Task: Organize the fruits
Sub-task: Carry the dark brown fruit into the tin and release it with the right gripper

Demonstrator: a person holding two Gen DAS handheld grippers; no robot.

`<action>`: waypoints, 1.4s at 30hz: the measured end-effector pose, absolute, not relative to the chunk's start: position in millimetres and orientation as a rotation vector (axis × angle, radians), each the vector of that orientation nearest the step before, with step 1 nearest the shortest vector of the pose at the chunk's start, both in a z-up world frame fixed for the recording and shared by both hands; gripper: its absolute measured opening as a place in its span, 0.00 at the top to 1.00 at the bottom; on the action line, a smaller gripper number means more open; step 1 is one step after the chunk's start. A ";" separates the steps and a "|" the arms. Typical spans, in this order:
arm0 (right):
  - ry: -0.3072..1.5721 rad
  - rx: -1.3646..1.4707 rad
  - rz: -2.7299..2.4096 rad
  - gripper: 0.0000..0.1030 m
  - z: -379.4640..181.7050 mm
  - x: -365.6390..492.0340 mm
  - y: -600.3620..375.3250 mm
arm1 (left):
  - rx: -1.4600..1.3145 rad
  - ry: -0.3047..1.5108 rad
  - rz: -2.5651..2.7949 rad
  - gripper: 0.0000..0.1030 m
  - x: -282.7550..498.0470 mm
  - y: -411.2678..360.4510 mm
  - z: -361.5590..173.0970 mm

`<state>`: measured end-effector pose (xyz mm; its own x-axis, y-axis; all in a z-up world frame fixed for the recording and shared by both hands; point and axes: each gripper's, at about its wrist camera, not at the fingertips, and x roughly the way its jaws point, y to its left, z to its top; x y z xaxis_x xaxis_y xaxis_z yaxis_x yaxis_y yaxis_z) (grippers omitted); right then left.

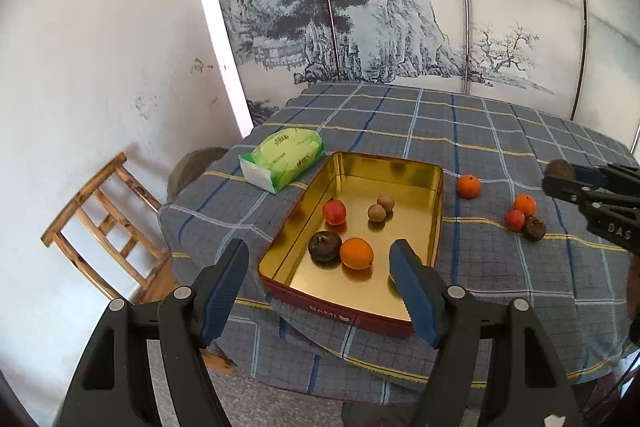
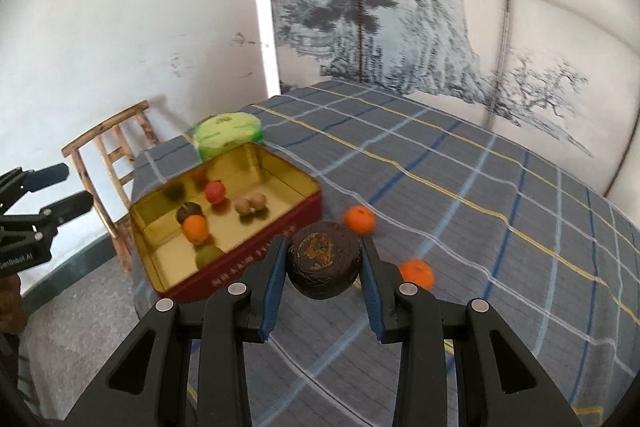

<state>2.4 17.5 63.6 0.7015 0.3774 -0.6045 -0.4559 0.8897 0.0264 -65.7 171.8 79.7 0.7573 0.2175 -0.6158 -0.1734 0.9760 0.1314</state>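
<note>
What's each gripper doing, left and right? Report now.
Left gripper: open, empty, above the tin.
Right gripper: shut on the dark brown fruit.

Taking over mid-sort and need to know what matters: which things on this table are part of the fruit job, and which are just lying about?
Job:
- gold tin with five fruits inside
- dark fruit gripped in the right hand-held gripper
- two oranges, a red fruit and a dark fruit left on the cloth

Lying about:
- green tissue pack
- wooden chair
</note>
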 end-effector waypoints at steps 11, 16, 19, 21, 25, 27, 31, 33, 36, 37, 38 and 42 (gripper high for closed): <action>0.661 -0.161 0.557 0.65 60.2 16.6 72.5 | 0.044 0.711 0.223 0.32 -61.9 186.1 70.4; 0.682 -0.160 0.591 0.65 55.0 26.6 91.1 | 0.040 0.727 0.231 0.32 -59.6 193.3 66.8; 0.695 -0.161 0.610 0.64 51.0 33.7 102.8 | 0.040 0.734 0.239 0.32 -57.5 197.7 65.3; 0.701 -0.166 0.622 0.64 48.0 38.1 111.7 | 0.039 0.737 0.244 0.32 -56.6 200.3 64.6; 0.718 -0.170 0.638 0.65 41.4 47.7 125.7 | 0.038 0.742 0.256 0.32 -55.4 206.5 62.9; 0.726 -0.172 0.645 0.64 38.3 52.7 131.7 | 0.032 0.747 0.261 0.32 -54.1 209.5 61.4; 0.741 -0.185 0.655 0.64 31.5 60.1 142.2 | 0.029 0.757 0.268 0.32 -50.3 212.1 58.8; 0.753 -0.187 0.657 0.64 26.7 64.9 146.7 | 0.026 0.760 0.267 0.32 -49.6 213.1 57.7; 0.767 -0.190 0.657 0.64 21.2 71.0 151.2 | 0.025 0.763 0.270 0.32 -48.4 215.5 56.3; 0.772 -0.191 0.656 0.64 19.1 73.2 152.5 | 0.023 0.766 0.269 0.32 -47.8 216.2 55.6; 0.778 -0.191 0.656 0.64 17.2 75.3 153.8 | 0.022 0.768 0.270 0.32 -47.6 217.0 55.0; 0.799 -0.193 0.653 0.64 8.6 82.9 158.4 | 0.020 0.774 0.271 0.32 -45.7 218.5 52.8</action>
<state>82.9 158.4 8.6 0.5151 0.4693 -0.7172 -0.6096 0.7889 0.0784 -45.7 218.5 52.8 0.6822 0.2491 -0.6874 -0.2341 0.9651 0.1173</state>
